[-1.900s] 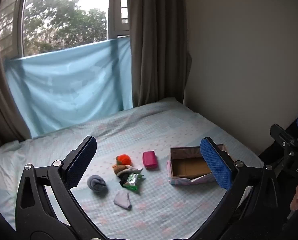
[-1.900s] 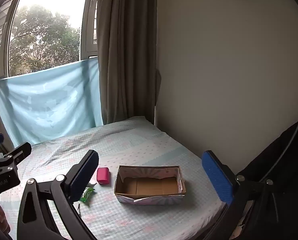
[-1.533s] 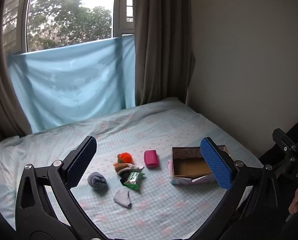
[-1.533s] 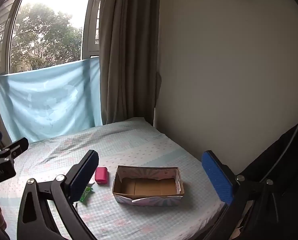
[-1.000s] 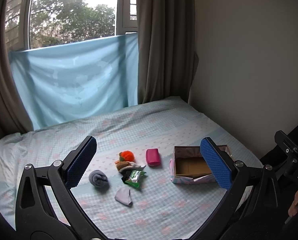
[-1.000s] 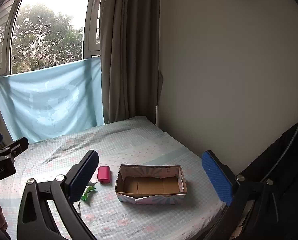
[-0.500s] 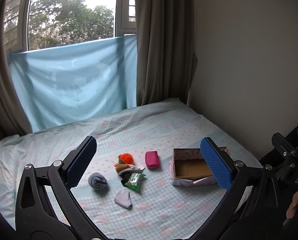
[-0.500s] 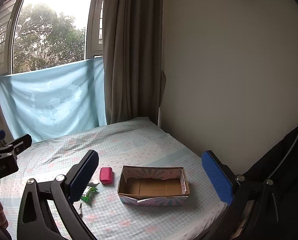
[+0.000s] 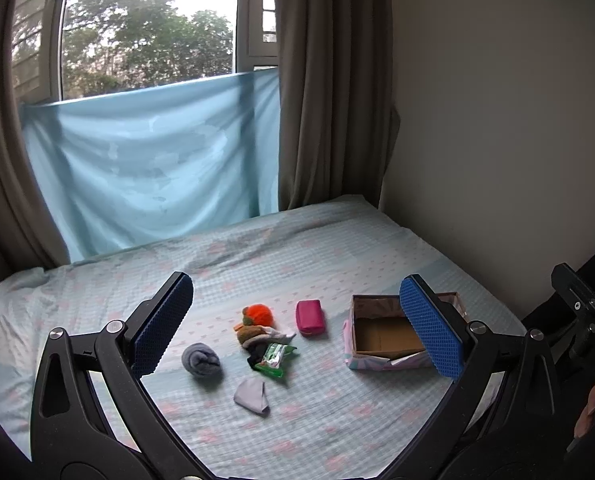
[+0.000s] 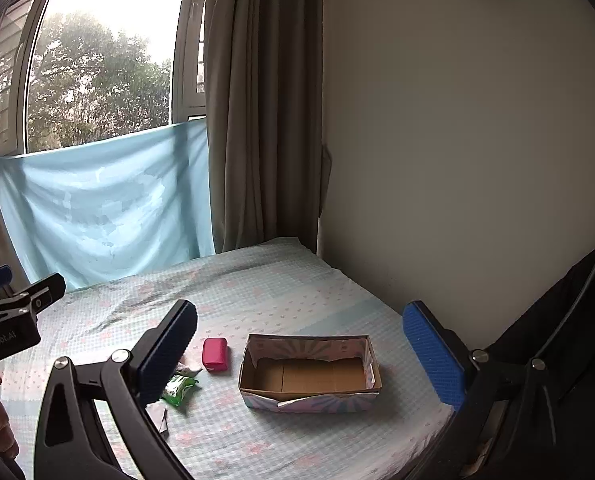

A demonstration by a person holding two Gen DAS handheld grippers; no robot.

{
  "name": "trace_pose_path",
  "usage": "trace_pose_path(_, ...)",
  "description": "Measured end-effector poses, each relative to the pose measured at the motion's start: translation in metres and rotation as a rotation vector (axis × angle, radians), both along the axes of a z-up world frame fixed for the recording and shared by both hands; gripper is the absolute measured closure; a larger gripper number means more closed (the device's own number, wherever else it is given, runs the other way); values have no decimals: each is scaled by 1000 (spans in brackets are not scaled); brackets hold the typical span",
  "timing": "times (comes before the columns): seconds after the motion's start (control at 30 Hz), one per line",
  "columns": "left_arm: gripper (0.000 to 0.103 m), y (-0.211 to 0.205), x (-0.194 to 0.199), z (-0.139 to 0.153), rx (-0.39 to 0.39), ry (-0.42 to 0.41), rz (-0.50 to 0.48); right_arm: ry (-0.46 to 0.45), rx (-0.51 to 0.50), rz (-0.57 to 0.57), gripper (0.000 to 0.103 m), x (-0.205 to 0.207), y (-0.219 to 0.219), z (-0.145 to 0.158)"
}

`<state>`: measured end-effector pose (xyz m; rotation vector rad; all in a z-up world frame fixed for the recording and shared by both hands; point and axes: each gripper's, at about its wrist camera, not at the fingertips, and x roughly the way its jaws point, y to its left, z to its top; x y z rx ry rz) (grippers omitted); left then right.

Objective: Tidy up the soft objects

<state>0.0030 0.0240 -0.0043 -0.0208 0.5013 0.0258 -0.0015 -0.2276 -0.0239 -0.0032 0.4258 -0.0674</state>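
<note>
Checked bed (image 9: 337, 248) is carrying a cardboard box (image 9: 389, 336) by its right edge; both grippers (image 9: 297, 328) (image 10: 301, 354) are hovering, jaws released and empty.

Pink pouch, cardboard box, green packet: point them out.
pink pouch (image 9: 309, 317), left wrist view, top face.
cardboard box (image 10: 311, 374), right wrist view, inner floor.
green packet (image 9: 275, 356), left wrist view, wrapper middle.

Pale blue checked bed sheet (image 9: 337, 248) with pink motifs; magenta pouch (image 9: 309, 317); orange pompom (image 9: 258, 314); green packet (image 9: 275, 355); grey sock roll (image 9: 201, 360).
</note>
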Motion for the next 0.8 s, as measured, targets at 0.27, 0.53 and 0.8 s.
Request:
trace_pose_path(0.27,0,0,-2,-1,7,-5,-4,-2,5,1,0,0,0,-3)
trace_pose_path(0.53,0,-1,-8,-2,20,-24,10,-24,9,16,0,-5,2,-2)
trace_pose_path(0.8,0,-3,-9,-2,13,-19,9,-21,8,2,0,-7,-1,-3)
